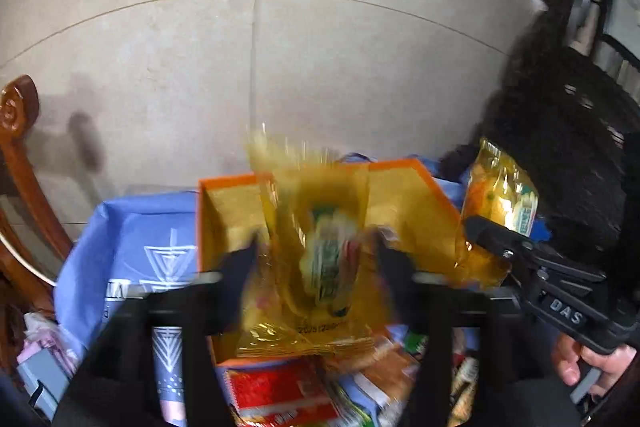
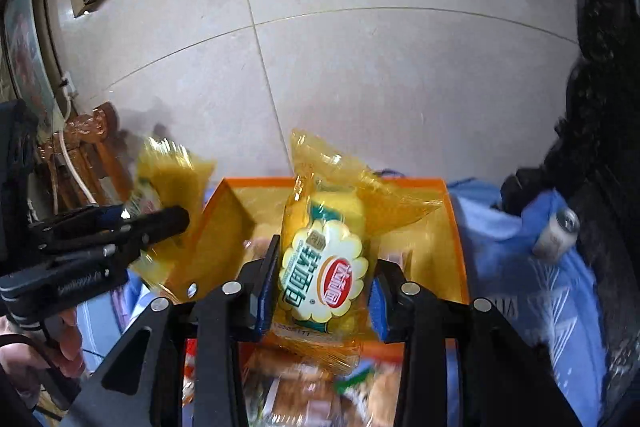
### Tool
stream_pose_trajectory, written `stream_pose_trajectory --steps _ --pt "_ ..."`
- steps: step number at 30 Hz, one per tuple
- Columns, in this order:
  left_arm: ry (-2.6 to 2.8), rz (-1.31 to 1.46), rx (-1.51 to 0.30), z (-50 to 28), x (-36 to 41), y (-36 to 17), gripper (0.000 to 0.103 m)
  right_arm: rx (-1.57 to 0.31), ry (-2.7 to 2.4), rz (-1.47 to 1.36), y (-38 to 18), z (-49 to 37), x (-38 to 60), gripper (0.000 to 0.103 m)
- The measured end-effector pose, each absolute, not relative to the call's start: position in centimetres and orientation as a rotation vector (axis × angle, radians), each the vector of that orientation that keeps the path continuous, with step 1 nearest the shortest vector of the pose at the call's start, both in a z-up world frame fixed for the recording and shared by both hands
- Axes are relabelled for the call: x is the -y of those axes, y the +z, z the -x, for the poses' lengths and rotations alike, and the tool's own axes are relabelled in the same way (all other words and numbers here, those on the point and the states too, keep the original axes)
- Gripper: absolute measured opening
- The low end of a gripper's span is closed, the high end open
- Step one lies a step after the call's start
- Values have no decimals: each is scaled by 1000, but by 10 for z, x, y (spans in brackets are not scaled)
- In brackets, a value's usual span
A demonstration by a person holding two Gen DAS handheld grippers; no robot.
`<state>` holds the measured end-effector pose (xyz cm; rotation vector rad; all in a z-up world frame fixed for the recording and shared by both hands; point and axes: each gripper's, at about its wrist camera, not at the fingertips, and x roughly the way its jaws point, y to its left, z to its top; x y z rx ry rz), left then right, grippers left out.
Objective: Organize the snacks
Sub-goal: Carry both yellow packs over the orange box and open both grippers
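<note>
My left gripper (image 1: 314,255) and right gripper (image 2: 326,275) hang side by side over the open orange box (image 1: 412,179), both tilted down into it, which I take as the point of the pose: each has a packet lined up over the box for dropping in. The left jaws stand wide, and the left yellow packet (image 1: 320,259) between them is smeared with blur, so I judge it is loose rather than pinched. The right jaws are about half spread around the right yellow packet (image 2: 324,267), which stands upright. One pad sits against its edge while the other seems just clear, so I read that one as let go too, though less surely. Both packets are above the box's mouth, with its far wall just beyond my fingertips. The box is narrow, and its orange rims lie close outside each pair of fingers, so there is little room to swing sideways; straight up and back toward me looks free. Beneath my wrists lie more loose snacks, among them a red packet (image 1: 280,391), still to sort. A blue bag (image 1: 132,227) crowds both flanks of the box, with a can (image 2: 556,231) lying on it to the right.
</note>
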<state>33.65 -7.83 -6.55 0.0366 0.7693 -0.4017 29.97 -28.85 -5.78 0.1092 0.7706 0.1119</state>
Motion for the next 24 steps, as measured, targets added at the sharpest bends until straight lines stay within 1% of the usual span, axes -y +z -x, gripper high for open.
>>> stream_pose_trajectory --steps 1,3,6,16,24 --pt "-350 -31 -748 -340 76 -60 95 -771 95 -103 -55 -306 289 64" --pt "-344 -10 -693 -336 70 -48 96 -732 90 -104 -45 -305 291 65" --pt "-336 -17 -665 -325 62 -43 97 -709 104 -95 -40 -294 292 65" --pt "-339 -6 -733 -268 42 -68 99 -775 118 -114 -56 -241 295 65" --pt "-398 -34 -790 -209 36 -100 99 -848 180 -147 -78 -171 295 65"
